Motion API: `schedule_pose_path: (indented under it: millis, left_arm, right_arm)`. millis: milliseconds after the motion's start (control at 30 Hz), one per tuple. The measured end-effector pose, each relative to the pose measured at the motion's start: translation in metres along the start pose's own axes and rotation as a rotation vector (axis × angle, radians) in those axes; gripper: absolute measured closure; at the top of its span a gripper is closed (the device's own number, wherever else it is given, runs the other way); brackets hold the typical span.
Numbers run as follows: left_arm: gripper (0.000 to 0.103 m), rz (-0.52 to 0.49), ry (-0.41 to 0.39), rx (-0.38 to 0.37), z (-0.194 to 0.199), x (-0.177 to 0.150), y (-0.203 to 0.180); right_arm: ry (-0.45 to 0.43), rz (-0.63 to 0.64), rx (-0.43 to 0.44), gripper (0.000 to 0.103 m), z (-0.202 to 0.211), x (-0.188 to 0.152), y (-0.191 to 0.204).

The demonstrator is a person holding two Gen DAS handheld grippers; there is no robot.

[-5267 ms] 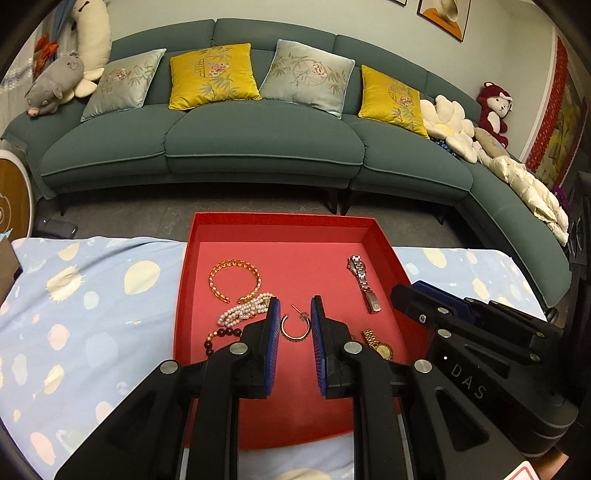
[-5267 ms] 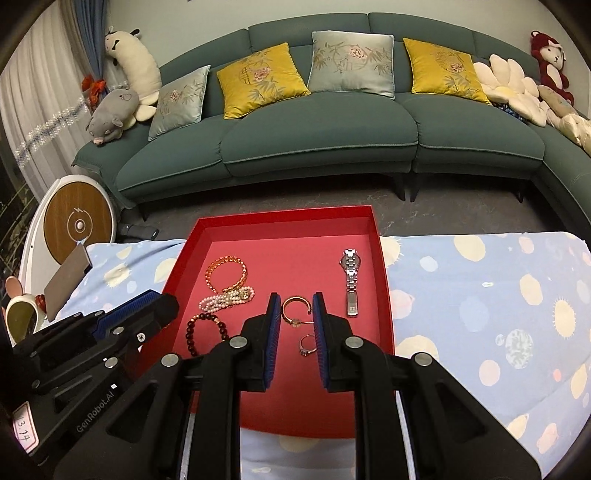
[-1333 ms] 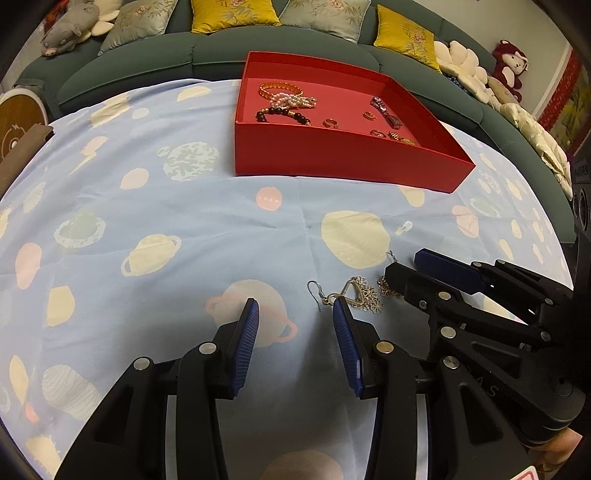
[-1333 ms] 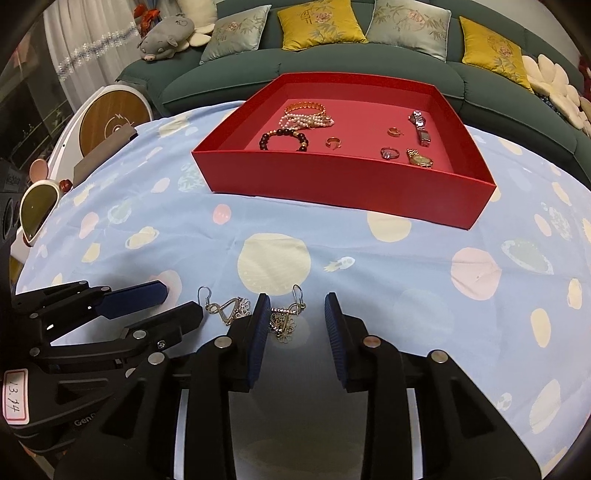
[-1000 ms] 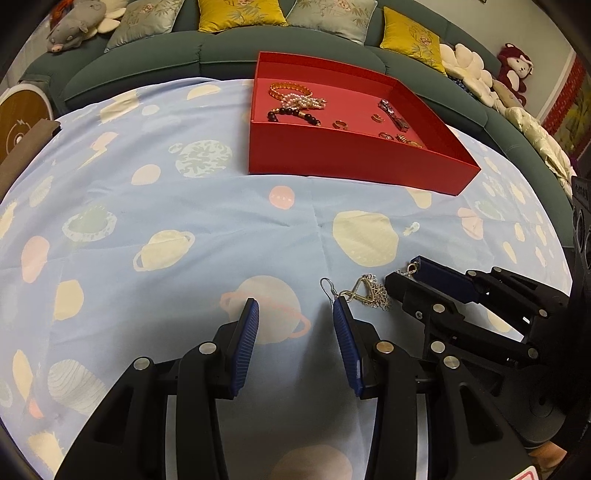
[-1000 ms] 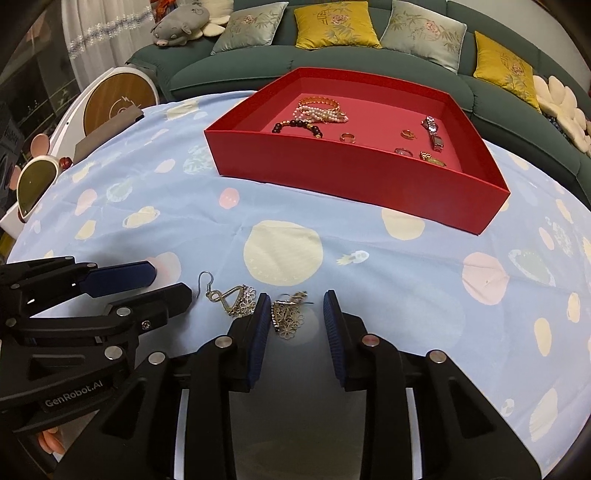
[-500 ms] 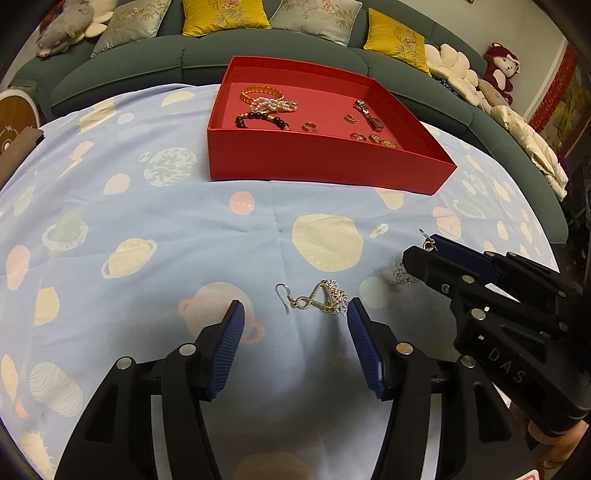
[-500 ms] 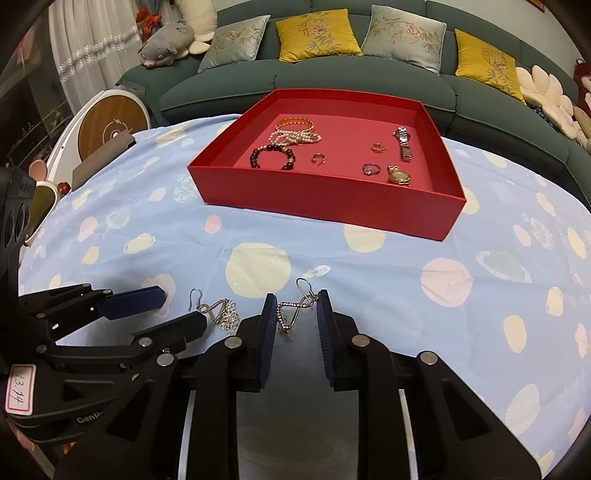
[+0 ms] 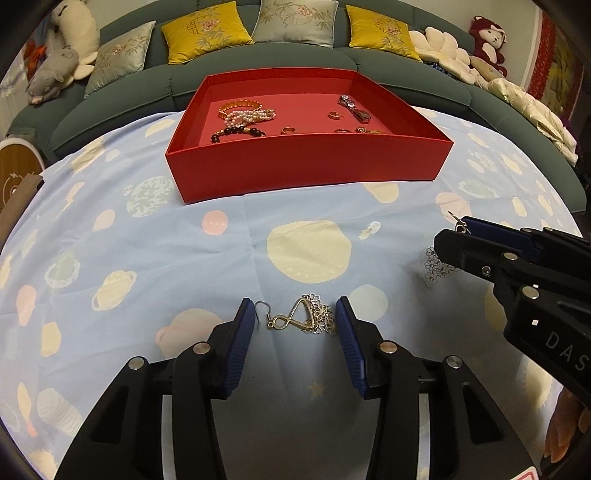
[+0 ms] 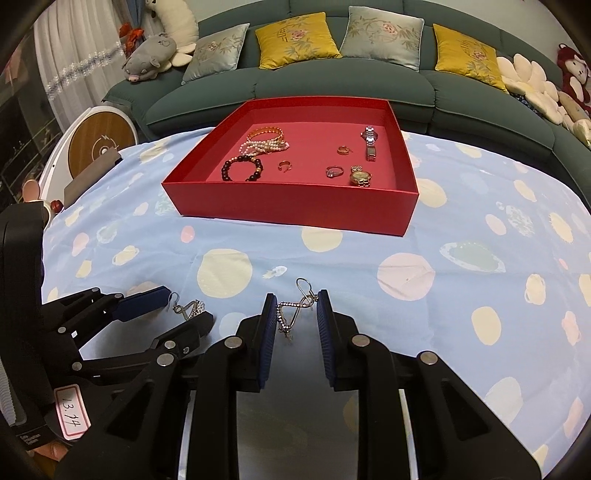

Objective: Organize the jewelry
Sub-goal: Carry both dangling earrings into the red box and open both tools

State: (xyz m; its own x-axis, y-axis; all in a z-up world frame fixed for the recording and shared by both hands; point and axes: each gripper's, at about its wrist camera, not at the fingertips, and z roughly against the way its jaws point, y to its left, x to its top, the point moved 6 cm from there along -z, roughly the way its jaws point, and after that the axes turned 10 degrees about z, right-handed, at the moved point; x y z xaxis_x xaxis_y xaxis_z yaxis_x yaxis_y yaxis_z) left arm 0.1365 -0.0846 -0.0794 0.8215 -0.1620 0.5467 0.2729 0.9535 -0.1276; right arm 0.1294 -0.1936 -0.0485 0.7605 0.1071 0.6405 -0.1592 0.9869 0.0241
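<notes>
Left claw (image 9: 295,325) is spread wide, released, around a gold drop earring (image 9: 301,321) lying on the counter (image 9: 147,277). Right claw (image 10: 294,314) is clenched on the matching earring (image 10: 293,310), lifted clear. A pick-up step is judged in hand; next, closure is called for, then carriage toward the red tray (image 9: 303,166) at 12 o'clock.

pale blue cloth (image 9: 155,258) with cream, pink and green planet spots. bright red tray (image 9: 306,162). gold earring (image 9: 301,319) between blue pads (image 9: 240,339). dark green sofa (image 10: 332,85) with yellow and grey cushions (image 10: 295,35).
</notes>
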Motion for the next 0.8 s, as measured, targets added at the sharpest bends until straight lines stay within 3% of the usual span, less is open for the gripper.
schedule_pose_path:
  millis: [167, 800]
  left_arm:
    - [0.080, 0.000, 0.000, -0.011, 0.000, 0.001, -0.003]
    - [0.080, 0.028, -0.015, -0.062, 0.023, 0.010, -0.001]
  right_arm:
    - [-0.003, -0.010, -0.004, 0.082, 0.002, -0.001, -0.004]
    - [-0.043, -0.013, 0.006, 0.082, 0.013, 0.014, 0.001]
